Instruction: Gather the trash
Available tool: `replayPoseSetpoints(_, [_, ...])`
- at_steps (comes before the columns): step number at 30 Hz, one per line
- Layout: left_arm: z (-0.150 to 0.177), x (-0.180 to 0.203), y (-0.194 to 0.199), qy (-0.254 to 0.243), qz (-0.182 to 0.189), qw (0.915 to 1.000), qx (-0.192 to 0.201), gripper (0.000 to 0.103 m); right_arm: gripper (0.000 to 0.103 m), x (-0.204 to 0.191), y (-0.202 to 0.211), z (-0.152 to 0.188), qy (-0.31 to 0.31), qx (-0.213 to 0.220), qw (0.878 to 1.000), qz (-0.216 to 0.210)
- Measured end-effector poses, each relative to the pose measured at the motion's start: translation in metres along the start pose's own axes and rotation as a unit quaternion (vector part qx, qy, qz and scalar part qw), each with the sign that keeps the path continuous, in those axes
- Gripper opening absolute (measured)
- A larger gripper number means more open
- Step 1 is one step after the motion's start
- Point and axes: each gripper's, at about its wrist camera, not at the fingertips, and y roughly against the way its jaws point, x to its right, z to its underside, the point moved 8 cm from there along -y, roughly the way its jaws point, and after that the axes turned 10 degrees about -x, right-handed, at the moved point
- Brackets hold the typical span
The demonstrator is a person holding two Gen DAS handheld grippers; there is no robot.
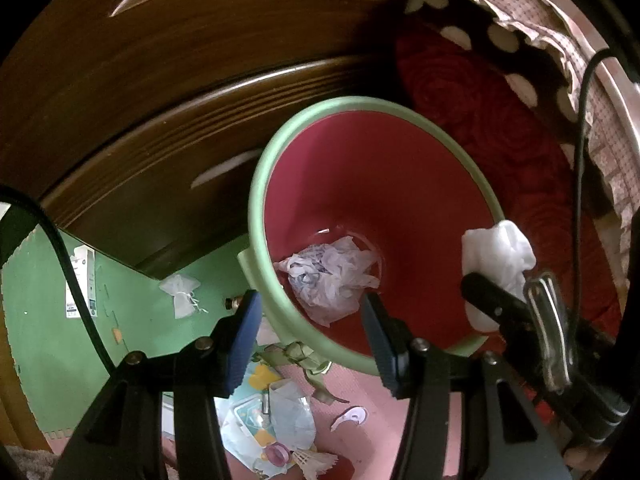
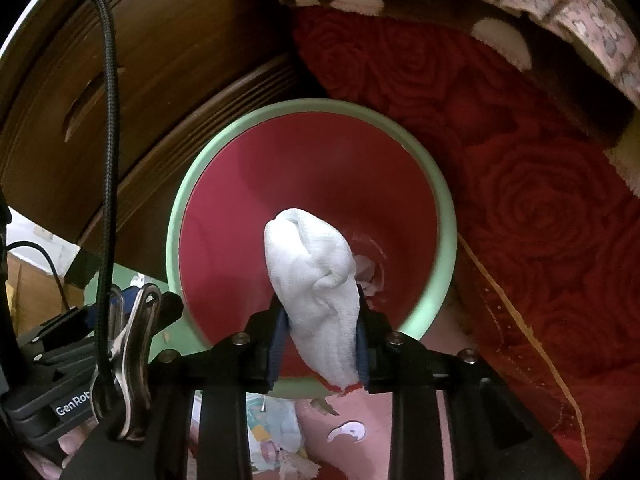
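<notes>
Black fingers (image 1: pixel 400 344) with blue pads (silver screws), braided cable (image 2: pixel 110 92).

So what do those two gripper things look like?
Both are black, angular plastic. The left gripper has dark blue ribbed pads and silver screws. The right gripper has blue pads too. A black braided cable and a shiny metal clip sit beside it.

White cloth wad (image 2: pixel 320 276) over red bin (image 2: pixel 450 216) w/ green rim, crumpled paper (image 1: pixel 332 276) at bottom
</notes>
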Motion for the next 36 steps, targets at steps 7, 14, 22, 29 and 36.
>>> replayPoseSetpoints(7, [-0.001, -0.002, -0.001, 0.002, 0.0, 1.0, -0.003, 0.054, 0.057, 0.0, 0.001, -0.002, -0.003, 0.006, 1.0, -0.012])
replayPoseSetpoints(14, [-0.001, -0.003, -0.002, 0.002, -0.003, 1.0, -0.002, 0.054, 0.062, 0.0, 0.005, -0.004, 0.003, 0.016, 1.0, -0.006])
replayPoseSetpoints(22, [0.002, -0.007, 0.001, 0.003, -0.005, 1.0, -0.003, 0.054, 0.062, 0.023, 0.022, -0.002, -0.024, 0.043, 0.998, 0.039])
replayPoseSetpoints(29, [0.016, -0.014, -0.009, 0.008, -0.011, 0.9996, -0.024, 0.054, 0.062, 0.038, 0.011, 0.008, -0.046, 0.008, 0.997, 0.067])
replayPoseSetpoints(36, [0.021, -0.014, -0.031, 0.029, 0.01, 0.9986, -0.044, 0.055, 0.049, 0.041, -0.013, 0.016, -0.055, -0.043, 0.995, 0.07])
